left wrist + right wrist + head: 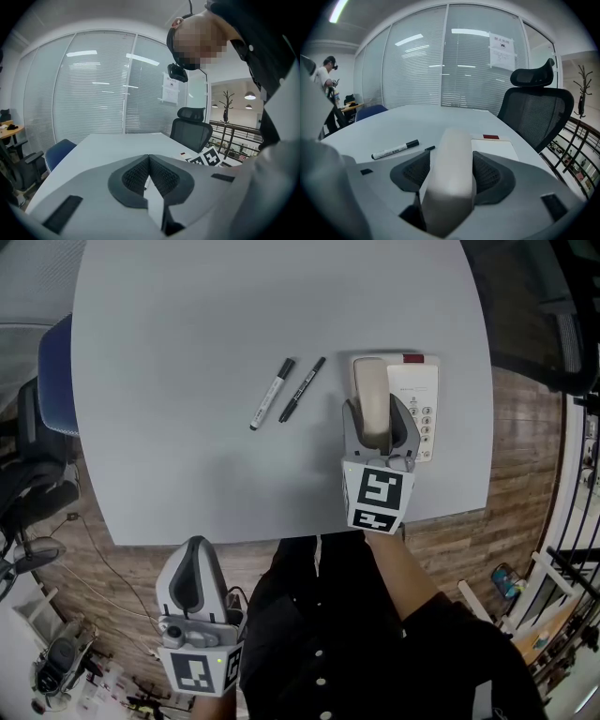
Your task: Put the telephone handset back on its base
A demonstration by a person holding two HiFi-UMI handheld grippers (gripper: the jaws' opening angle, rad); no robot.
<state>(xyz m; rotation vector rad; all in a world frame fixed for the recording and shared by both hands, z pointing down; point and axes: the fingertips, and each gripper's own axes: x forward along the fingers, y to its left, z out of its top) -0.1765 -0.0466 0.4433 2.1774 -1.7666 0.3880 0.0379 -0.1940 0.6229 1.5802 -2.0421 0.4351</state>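
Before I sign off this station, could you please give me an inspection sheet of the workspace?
Surface: grey table, no spills seen.
Job's things: handset lies on the base, along its left side.
Clutter: two markers side by side, left of the base.
Grippers: right gripper open, jaws either side of the handset; left gripper shut, empty, held off the table's near edge.
Cables: nothing seen on the table.
Surroundings: blue chair at the table's left, black office chair, wooden floor, glass wall with blinds.
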